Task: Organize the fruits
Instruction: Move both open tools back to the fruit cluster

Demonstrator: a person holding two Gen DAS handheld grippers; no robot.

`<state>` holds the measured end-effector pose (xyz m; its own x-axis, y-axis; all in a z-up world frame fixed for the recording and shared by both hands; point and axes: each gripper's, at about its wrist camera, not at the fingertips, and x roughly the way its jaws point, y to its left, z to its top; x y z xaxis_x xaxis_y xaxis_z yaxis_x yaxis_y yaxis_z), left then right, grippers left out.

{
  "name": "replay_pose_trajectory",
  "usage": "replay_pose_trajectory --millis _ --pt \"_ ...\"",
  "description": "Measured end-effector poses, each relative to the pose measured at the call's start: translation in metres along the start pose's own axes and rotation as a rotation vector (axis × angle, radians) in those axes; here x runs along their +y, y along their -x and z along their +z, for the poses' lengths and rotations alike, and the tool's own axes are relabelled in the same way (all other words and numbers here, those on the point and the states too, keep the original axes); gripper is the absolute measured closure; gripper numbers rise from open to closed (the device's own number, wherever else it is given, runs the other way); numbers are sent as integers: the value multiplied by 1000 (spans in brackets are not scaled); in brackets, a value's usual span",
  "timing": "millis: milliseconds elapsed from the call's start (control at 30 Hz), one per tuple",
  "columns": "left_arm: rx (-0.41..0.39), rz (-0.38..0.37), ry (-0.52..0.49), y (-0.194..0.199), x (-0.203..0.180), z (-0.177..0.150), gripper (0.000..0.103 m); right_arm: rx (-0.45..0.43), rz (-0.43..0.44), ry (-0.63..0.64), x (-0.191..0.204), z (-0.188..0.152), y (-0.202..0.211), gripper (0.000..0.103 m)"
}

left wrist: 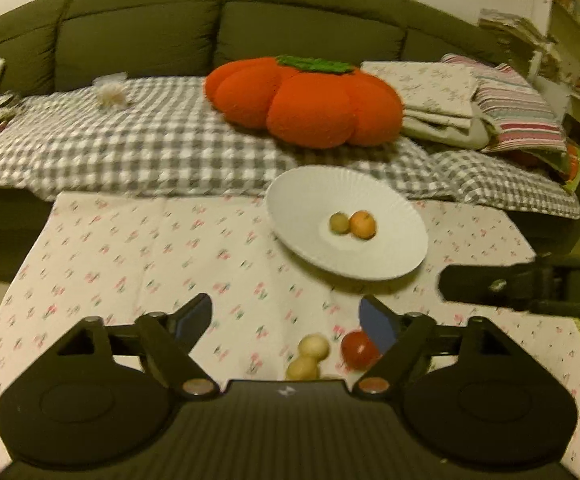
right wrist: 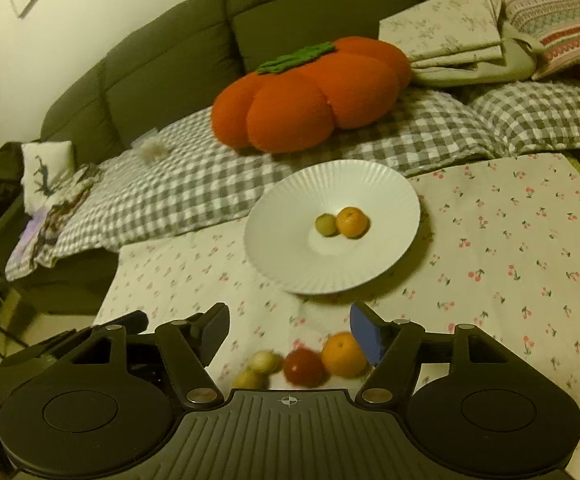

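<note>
A white ribbed plate (left wrist: 310, 200) (right wrist: 290, 240) sits on the cherry-print cloth and holds a small green fruit (left wrist: 338, 223) (right wrist: 326, 224) touching a small orange (left wrist: 362, 224) (right wrist: 352, 222). Near me on the cloth lie two pale round fruits (left wrist: 313, 347) (right wrist: 265, 361), a red fruit (left wrist: 358, 349) (right wrist: 304, 367) and a larger orange (right wrist: 344, 354). My left gripper (left wrist: 287, 322) is open and empty above the pale and red fruits. My right gripper (right wrist: 287, 330) is open and empty above the loose fruits, and part of it shows in the left wrist view (left wrist: 530, 286).
The table with the cherry-print cloth (left wrist: 149, 248) (right wrist: 510, 240) stands against a green sofa (left wrist: 149, 28) covered by a grey checked blanket (left wrist: 129, 148). An orange pumpkin cushion (left wrist: 306, 100) (right wrist: 310, 100) and folded linens (left wrist: 470, 100) lie on it.
</note>
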<state>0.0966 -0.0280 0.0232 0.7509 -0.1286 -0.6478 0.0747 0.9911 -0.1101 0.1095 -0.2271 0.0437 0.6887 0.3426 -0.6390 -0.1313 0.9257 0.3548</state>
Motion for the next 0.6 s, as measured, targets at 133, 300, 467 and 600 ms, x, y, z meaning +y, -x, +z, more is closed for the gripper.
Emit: replay_pose_trajectory --millis 133,300,467,600 --pt "7 22 -9 12 1 -10 15 4 8 -8 4 -8 11 26" --pt "17 12 -8 20 1 -22 11 32 37 -19 9 -25 18 20" --pt "57 -6 -19 17 4 -35 11 52 27 -17 6 -37 19 17" --pt "85 -1 -6 10 12 -43 11 59 16 -17 -3 -44 17 16"
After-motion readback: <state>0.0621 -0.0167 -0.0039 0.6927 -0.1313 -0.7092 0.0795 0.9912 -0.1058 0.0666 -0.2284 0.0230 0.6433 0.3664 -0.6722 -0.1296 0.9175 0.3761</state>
